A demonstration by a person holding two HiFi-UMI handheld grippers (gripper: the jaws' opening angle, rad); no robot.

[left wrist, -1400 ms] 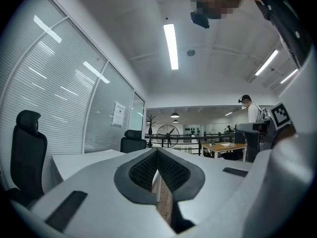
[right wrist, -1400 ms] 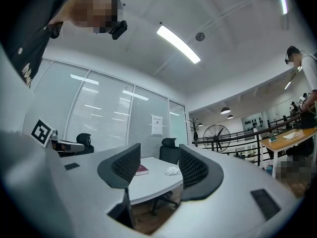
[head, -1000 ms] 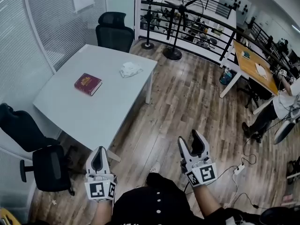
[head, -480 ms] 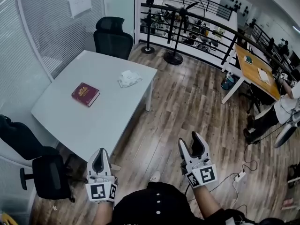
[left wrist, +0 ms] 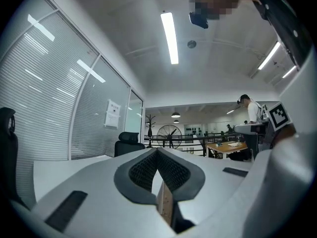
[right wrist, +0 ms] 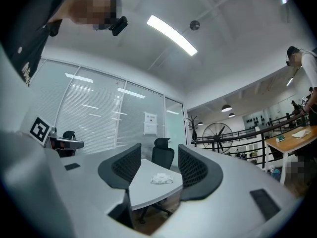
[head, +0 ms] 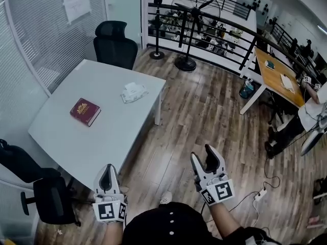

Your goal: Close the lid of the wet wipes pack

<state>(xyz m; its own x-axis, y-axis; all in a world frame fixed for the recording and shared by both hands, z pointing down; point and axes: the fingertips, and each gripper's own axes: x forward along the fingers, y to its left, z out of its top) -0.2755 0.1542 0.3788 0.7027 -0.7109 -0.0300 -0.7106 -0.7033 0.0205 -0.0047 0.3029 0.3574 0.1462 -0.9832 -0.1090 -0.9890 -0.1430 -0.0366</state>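
Note:
The white wet wipes pack (head: 132, 92) lies near the far right corner of the pale table (head: 66, 131); in the right gripper view the wet wipes pack (right wrist: 161, 179) shows small between the jaws, far off. I cannot tell how its lid stands from here. My left gripper (head: 108, 172) is held low by the table's near corner, jaws pressed together, holding nothing. My right gripper (head: 205, 158) hangs over the wooden floor with its jaws apart and nothing between them. Both are far from the pack.
A dark red book (head: 85, 111) lies on the table left of the pack. Black office chairs stand behind the table (head: 115, 42) and at its near left (head: 43, 195). A floor fan (head: 190, 14), a railing and a wooden desk (head: 278, 75) stand beyond.
The view has shifted: table, book and pack have slid left and slightly down in the head view. Both grippers keep their pose, the right one a little higher.

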